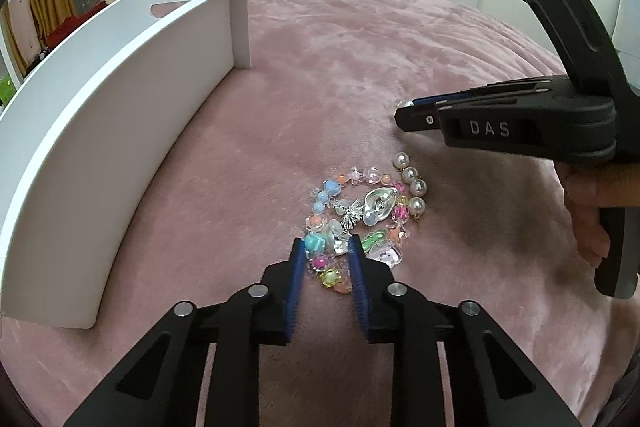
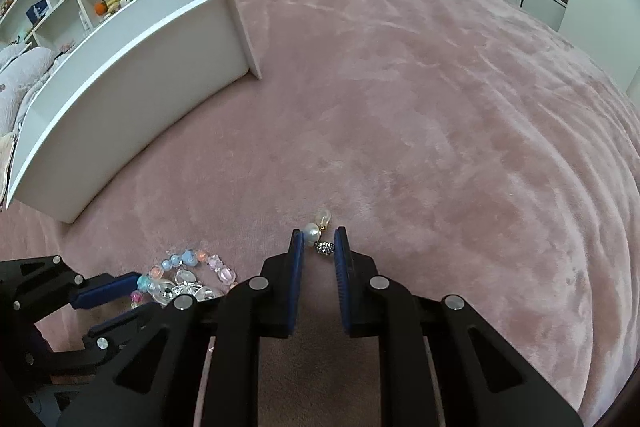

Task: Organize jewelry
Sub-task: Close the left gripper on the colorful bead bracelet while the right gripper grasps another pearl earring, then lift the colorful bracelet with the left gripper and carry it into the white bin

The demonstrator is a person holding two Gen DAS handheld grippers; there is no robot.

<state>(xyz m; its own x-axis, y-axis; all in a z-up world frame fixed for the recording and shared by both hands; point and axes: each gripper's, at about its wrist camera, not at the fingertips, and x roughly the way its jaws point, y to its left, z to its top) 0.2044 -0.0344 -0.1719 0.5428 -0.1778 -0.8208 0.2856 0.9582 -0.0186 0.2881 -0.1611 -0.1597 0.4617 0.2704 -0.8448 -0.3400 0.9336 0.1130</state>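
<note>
On a pink bed (image 2: 400, 107), the left gripper (image 1: 325, 251) clamps a colourful beaded bracelet (image 1: 352, 211), the right gripper (image 2: 318, 241) pinches a pearl earring (image 2: 313, 233), near a white tray (image 1: 100, 147).

A tangled bracelet of pastel beads (image 1: 352, 223) with a pearl strand (image 1: 412, 183) lies heaped on the pink bed, while a pearl earring (image 2: 318, 233) lies apart, beyond it.
</note>
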